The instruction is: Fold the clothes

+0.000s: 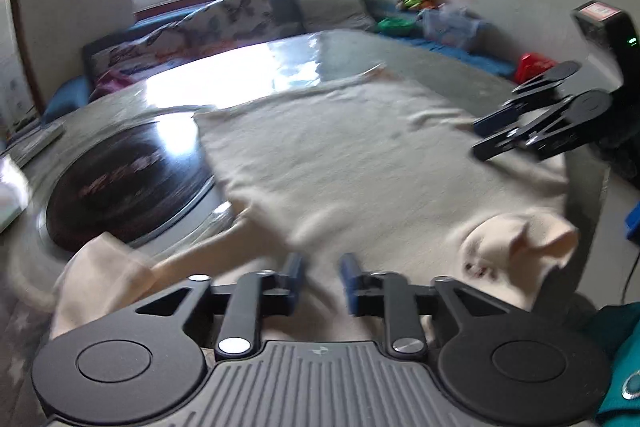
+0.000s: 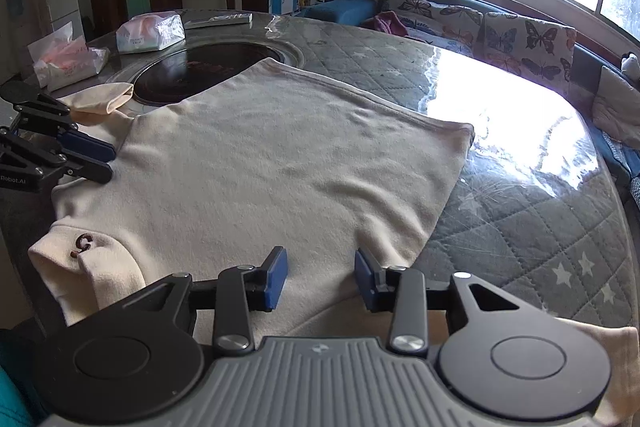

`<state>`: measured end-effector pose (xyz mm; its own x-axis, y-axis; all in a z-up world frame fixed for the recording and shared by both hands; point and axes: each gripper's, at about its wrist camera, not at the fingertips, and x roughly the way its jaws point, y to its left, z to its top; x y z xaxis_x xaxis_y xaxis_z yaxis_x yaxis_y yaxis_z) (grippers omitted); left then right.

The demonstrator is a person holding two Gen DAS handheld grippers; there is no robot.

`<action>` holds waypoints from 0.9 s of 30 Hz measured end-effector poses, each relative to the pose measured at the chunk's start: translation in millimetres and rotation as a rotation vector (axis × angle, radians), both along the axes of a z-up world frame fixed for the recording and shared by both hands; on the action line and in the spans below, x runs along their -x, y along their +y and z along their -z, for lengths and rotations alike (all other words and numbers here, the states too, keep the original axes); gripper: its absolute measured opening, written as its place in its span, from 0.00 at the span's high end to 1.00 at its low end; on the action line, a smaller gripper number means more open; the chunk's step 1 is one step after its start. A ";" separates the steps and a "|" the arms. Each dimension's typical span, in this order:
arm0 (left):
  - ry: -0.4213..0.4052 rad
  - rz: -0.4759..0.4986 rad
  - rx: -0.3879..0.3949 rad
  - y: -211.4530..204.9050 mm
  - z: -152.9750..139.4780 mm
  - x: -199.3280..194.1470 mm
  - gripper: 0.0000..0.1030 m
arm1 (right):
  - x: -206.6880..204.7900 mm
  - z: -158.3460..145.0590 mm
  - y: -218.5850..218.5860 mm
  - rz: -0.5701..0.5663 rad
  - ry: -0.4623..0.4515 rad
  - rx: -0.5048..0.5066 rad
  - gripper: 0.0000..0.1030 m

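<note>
Cream shirt (image 2: 256, 163) flat on table (image 2: 520, 227); left tongs (image 1: 322, 277), right tongs (image 2: 320, 277) apart, empty

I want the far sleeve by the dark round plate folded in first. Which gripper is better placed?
Left, probably. The left gripper hovers beside that sleeve, open. The right gripper, also open, sits at the shirt's opposite side.

Left claw (image 1: 322, 277) & right claw (image 2: 321, 277) both low, level – jaws apart, nothing gripped.
</note>
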<state>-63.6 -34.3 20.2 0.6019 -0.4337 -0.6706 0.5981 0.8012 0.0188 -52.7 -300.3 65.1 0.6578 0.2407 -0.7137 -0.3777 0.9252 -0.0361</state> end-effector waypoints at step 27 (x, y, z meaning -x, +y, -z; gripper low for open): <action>0.010 -0.165 0.061 -20.2 -18.6 -105.6 0.65 | -130.2 0.3 -63.0 0.183 0.024 -0.032 0.72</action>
